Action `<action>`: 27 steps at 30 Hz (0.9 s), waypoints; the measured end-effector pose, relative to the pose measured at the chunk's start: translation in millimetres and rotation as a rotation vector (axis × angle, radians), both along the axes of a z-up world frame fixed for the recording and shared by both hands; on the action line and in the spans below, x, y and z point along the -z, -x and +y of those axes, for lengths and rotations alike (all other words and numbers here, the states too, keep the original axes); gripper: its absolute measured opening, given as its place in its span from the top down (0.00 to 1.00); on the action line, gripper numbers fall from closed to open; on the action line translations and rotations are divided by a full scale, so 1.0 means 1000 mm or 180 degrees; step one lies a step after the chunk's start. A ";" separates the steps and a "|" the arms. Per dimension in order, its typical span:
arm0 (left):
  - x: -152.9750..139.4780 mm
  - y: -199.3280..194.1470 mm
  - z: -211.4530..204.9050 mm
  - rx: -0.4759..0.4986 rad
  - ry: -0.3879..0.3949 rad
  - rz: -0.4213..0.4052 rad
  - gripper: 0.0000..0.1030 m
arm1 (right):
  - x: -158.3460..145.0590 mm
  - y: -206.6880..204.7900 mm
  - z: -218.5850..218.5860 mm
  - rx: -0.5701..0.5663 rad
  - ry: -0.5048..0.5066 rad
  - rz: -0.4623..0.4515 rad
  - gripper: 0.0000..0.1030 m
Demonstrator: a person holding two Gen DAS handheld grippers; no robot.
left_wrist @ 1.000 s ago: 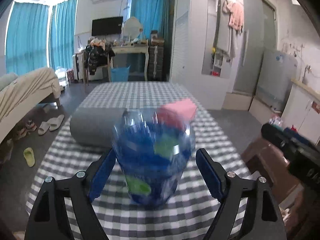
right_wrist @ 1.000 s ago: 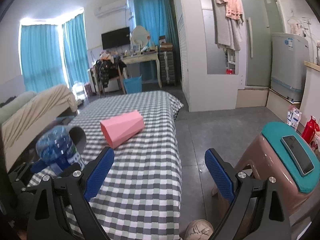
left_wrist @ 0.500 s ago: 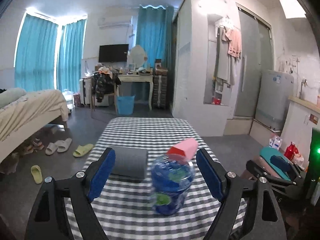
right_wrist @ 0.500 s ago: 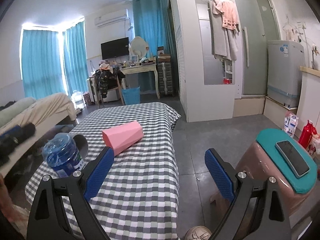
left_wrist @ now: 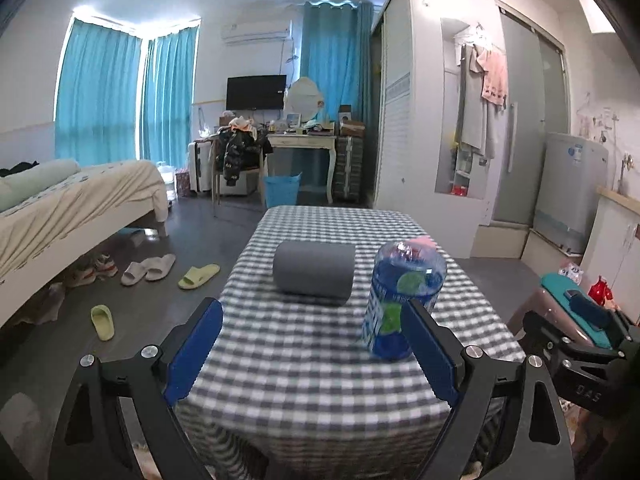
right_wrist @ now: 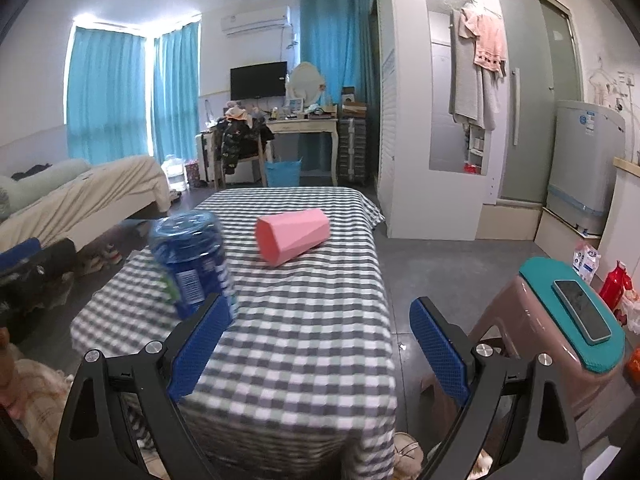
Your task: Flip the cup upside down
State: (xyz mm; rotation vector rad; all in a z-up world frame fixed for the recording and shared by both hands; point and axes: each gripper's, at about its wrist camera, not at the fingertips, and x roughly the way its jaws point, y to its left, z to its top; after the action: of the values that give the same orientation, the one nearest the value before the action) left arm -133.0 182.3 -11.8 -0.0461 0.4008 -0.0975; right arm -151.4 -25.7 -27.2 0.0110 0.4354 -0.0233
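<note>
A blue printed clear cup stands on end on the checked table; its top end looks closed. A grey cup lies on its side to its left. Behind it, a pink faceted cup lies on its side. My left gripper is open and empty, held back from the table's near edge, with the blue cup just past its right finger. My right gripper is also open and empty over the near right part of the table; the blue cup stands beyond its left finger.
A pink stool with a teal top carrying a phone stands right of the table. A bed and several slippers are on the left. The right gripper's body shows at the left wrist view's right edge.
My left gripper has pulled back and up from the blue cup, which was close between its fingers and now stands alone on the cloth. The right gripper shifted slightly.
</note>
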 end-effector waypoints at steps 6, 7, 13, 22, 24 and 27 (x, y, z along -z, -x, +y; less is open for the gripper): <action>0.009 0.006 0.013 -0.0100 0.0128 0.0011 0.00 | -0.001 0.008 0.016 -0.0052 0.0055 -0.0065 0.00; 0.009 0.005 0.015 -0.0109 0.0140 0.0003 0.00 | 0.000 0.007 0.018 -0.0055 0.0073 -0.0073 0.00; 0.011 0.006 0.015 -0.0160 0.0009 -0.0105 0.00 | 0.007 0.001 0.021 -0.0069 0.0082 -0.0041 0.00; 0.014 0.005 0.012 -0.0160 0.0010 -0.0087 0.00 | 0.006 -0.003 0.018 -0.0045 0.0063 -0.0036 0.00; 0.014 0.005 0.012 -0.0163 -0.0005 -0.0090 0.00 | 0.007 -0.002 0.020 -0.0049 0.0069 -0.0044 0.00; 0.013 0.005 0.013 -0.0166 -0.0024 -0.0075 0.00 | 0.008 0.000 0.021 -0.0052 0.0093 -0.0049 0.00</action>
State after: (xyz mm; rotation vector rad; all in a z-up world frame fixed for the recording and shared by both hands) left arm -137.7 194.9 -24.8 -0.0480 0.3762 -0.0451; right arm -151.5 -5.2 -34.9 -0.0213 0.4196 -0.0135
